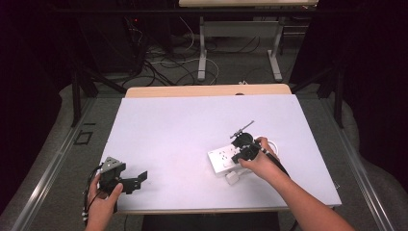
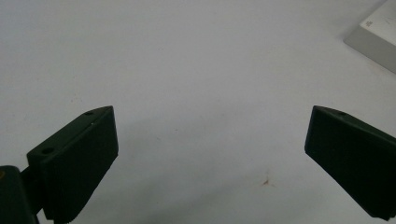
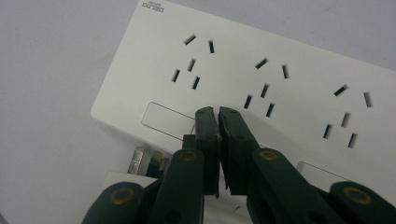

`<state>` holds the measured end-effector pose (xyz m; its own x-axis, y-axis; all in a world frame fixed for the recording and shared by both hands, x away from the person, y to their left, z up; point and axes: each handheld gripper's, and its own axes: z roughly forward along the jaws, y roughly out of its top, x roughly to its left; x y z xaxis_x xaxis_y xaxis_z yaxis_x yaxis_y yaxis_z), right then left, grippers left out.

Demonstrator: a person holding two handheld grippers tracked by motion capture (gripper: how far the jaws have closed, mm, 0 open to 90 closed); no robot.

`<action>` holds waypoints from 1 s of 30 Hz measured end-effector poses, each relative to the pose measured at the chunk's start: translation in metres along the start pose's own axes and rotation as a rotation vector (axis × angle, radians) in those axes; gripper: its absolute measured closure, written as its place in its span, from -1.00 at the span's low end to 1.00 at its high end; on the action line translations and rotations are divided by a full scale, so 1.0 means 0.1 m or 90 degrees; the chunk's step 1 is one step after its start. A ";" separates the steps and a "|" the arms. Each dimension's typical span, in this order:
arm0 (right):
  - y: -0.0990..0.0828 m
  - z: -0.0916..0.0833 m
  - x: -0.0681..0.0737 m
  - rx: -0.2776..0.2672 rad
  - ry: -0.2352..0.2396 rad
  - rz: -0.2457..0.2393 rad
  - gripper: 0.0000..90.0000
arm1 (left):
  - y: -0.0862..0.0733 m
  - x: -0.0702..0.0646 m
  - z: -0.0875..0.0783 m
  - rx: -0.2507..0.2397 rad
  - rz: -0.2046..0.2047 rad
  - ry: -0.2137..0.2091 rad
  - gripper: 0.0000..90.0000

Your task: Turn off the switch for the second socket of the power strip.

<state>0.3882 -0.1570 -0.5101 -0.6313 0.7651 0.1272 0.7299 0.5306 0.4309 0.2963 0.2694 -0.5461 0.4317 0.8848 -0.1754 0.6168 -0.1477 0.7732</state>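
A white power strip (image 1: 222,160) with three socket groups lies flat on the white table (image 1: 183,130), right of centre. In the right gripper view the power strip (image 3: 261,60) lies just beyond my right gripper (image 3: 218,112), whose jaws are pressed together with nothing visible between them. A white plug (image 3: 122,181) with metal prongs (image 3: 137,158) lies under that gripper at the strip's near edge. In the high view the right gripper (image 1: 244,152) hovers over the strip's right end, with the plug (image 1: 232,178) just below. My left gripper (image 1: 140,178) rests open near the front left corner. In its own view the left gripper (image 2: 210,140) has nothing between its jaws.
A white cable (image 1: 272,144) loops behind the right hand. One corner of the power strip (image 2: 376,37) appears at the top right of the left gripper view. Beyond the table's wooden far edge (image 1: 207,90) stand table legs and floor cables.
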 end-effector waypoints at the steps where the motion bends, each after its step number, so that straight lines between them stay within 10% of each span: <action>1: 0.00 0.01 0.00 -0.011 0.003 0.002 0.92 | 0.00 0.00 0.00 0.000 0.000 0.000 -0.94; 14: 0.00 -0.01 0.00 -0.014 0.004 -0.001 0.77 | 0.00 0.00 0.00 0.002 -0.001 0.000 -0.94; 19: 0.04 -0.09 0.00 0.033 0.000 -0.002 0.73 | 0.00 0.00 0.00 0.002 -0.001 0.000 -0.94; 30: 0.04 -0.06 0.02 -0.036 0.004 -0.001 0.57 | 0.00 0.00 0.00 0.000 0.000 -0.001 -0.94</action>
<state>0.3882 -0.1554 -0.5026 -0.6340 0.7619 0.1323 0.7133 0.5102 0.4806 0.2963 0.2695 -0.5461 0.4321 0.8843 -0.1767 0.6176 -0.1474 0.7726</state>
